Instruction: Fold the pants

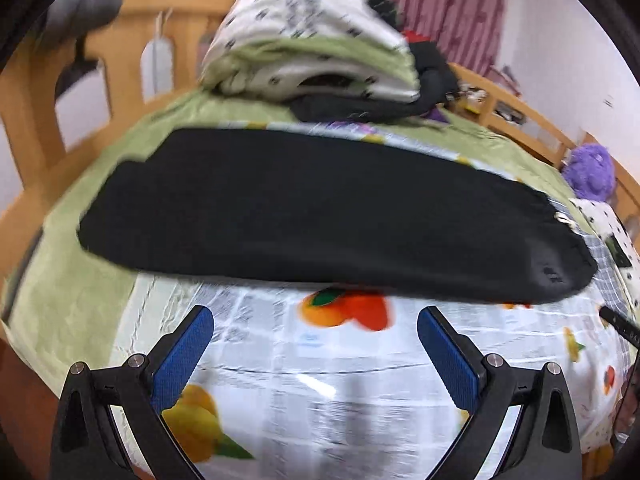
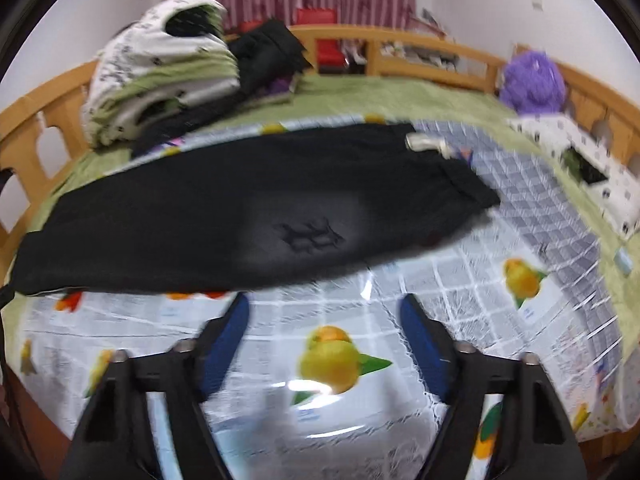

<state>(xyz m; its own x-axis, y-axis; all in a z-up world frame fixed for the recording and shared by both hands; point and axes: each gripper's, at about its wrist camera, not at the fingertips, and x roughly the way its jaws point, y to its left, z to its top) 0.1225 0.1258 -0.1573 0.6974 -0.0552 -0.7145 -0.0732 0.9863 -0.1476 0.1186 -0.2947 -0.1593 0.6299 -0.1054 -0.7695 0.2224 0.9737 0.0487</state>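
Long black fabric pants (image 1: 320,212) lie flat just ahead of both grippers, left gripper (image 1: 315,322) and right gripper (image 2: 325,312), jaws spread, empty. Risk: pinching the glossy fruit-print sheet (image 1: 320,380) too (slippery plastic).

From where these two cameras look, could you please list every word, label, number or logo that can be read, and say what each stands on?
No text can be read in either view.
Black pants: an embroidered emblem, dark on dark and too blurred to read.
Pants, left view: a small raised mark near the right end, too small to read.
Fruit-print plastic sheet: small blue captions beside the fruit, blurred beyond reading.
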